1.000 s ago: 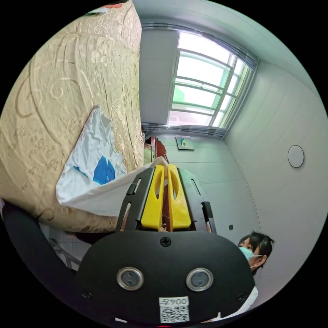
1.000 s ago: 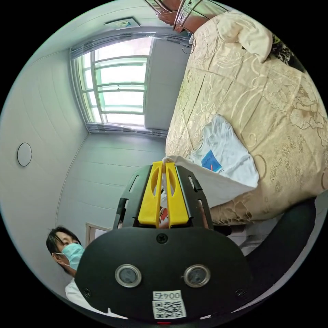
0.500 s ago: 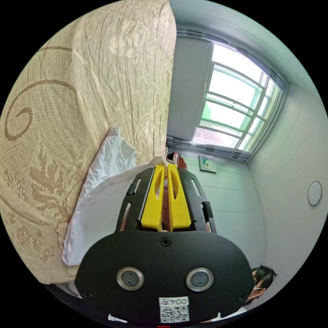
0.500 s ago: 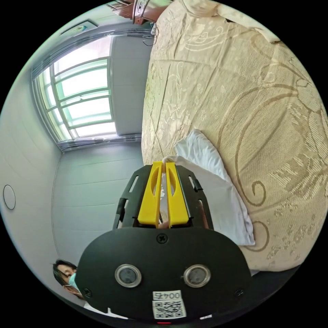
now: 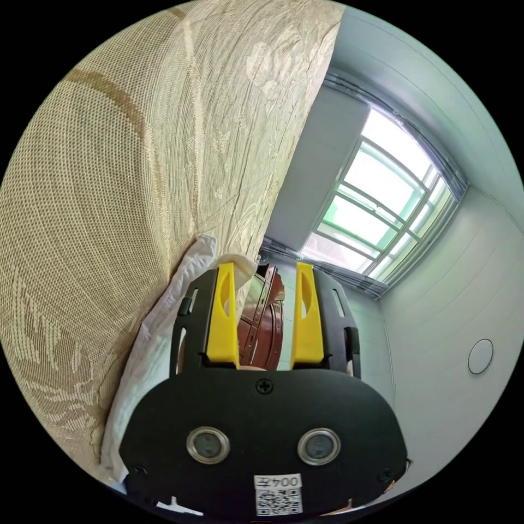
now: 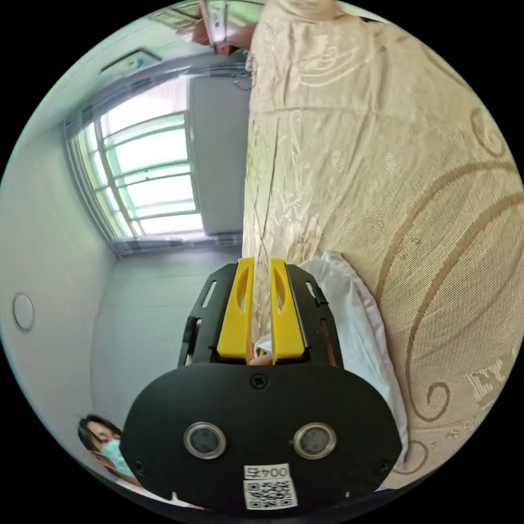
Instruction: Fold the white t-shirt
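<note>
In the left gripper view, the left gripper (image 5: 265, 273) is standing wide open, its two yellow jaws well apart with nothing between them but a reddish-brown cabinet (image 5: 262, 327) far behind. Half a second ago these jaws were pinched on a corner of cloth; now that corner is lying free against the outer side of the jaw nearer the frame's left. The white t-shirt (image 5: 164, 327) is resting doubled on the beige bedspread (image 5: 120, 164), running from mid-frame down toward the lower left beside the gripper's black body.

In the right gripper view, the right gripper (image 6: 261, 267) is sitting with its jaws nearly together, only a narrow slit showing between them. A scrap of white is showing low in that slit near the jaw roots, so whether cloth is being held there I cannot tell. The white t-shirt (image 6: 355, 338) is lying just right of the jaws, stretching toward the lower right of the frame on the patterned beige bedspread (image 6: 393, 164).

Both cameras are now much closer to the bed than a second ago, and the shirt's blue print, visible then, is now covered. By my judgement the lifted edge is being laid over the rest, so one fold is landing, with the left side already released. A window (image 6: 147, 174) is glowing at the left, and a person (image 6: 106, 442) is showing at the lower left.
</note>
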Demonstrator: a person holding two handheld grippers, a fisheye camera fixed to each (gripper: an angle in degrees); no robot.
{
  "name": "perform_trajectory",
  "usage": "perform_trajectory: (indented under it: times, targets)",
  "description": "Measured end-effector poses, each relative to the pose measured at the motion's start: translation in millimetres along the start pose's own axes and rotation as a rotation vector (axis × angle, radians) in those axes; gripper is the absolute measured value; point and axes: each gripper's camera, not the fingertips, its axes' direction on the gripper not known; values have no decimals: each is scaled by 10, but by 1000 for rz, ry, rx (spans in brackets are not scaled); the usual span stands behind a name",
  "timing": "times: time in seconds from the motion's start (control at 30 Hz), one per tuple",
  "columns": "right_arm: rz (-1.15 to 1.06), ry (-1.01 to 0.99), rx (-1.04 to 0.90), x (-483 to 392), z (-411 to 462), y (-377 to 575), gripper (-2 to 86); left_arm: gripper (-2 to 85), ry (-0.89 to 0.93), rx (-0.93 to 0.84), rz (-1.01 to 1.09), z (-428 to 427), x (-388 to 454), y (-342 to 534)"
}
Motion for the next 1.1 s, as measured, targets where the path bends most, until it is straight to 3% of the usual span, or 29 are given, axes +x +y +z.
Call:
perform_trajectory:
  times: [0.27,0.47,0.6,0.67,0.73,0.8,0.87,0.93,1.0,1.1]
  targets:
    - [-474,549,-589,-639,1649,648,-5,135,-68,-174,24,323,429,-198]
    - [-471,735,-890,-725,2716,530,-7,92,-149,-335,226,615,1356,-210]
    - [-479,751,-801,-1189,3070,96,-7,84,-315,-663,488,1634,2026,404]
    - [-531,754,-509,-1708,3038,-127,-7,84,-368,-793,613,2185,2231,836]
    - [-589,684,-406,-2007,3041,-58,-7,82,-427,-903,734,2721,2368,1275]
    - [-653,610,-557,-2123,3259,166,-8,78,-550,-1015,866,3385,2444,1773]
    - [-713,518,-987,-2087,3716,643,-8,74,-594,-1139,899,3853,2425,2073]
    - [-779,591,-1175,-2028,3960,979,-7,71,-688,-1224,922,4264,2399,2276]
    - [-768,696,-1257,-1937,4143,1094,-7,67,-777,-1231,943,4664,2521,2328]
    - [-701,717,-1261,-2041,4274,914,-8,63,-738,-1185,902,4940,2886,2181]
